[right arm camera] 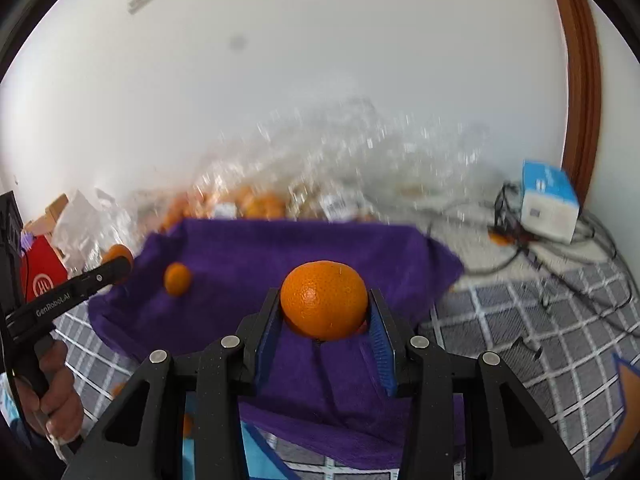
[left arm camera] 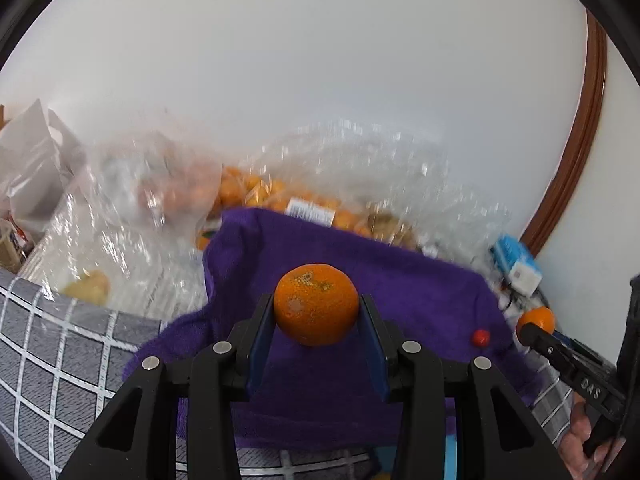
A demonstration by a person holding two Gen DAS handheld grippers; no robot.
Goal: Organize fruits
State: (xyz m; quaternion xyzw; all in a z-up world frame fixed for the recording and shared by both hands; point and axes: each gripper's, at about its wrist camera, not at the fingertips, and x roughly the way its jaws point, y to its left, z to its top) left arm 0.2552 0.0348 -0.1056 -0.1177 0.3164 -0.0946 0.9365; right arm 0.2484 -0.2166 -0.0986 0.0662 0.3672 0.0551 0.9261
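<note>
My left gripper (left arm camera: 317, 312) is shut on an orange tangerine (left arm camera: 316, 304) and holds it above a purple towel (left arm camera: 400, 280). My right gripper (right arm camera: 324, 312) is shut on another tangerine (right arm camera: 324, 305) over the same purple towel (right arm camera: 256, 248). The right gripper's tangerine also shows in the left wrist view (left arm camera: 538, 318); the left gripper's tangerine shows in the right wrist view (right arm camera: 117, 255). A loose tangerine (right arm camera: 177, 278) lies on the towel at the left. A small red fruit (left arm camera: 480, 337) lies on the towel at the right.
Clear plastic bags of tangerines (left arm camera: 280, 196) lie behind the towel against a white wall. A white paper bag (left arm camera: 32, 160) and a red box (right arm camera: 42, 276) are at the left. A blue-white box (right arm camera: 550, 204) with black cables sits at the right on the grey checked cloth (right arm camera: 520, 320).
</note>
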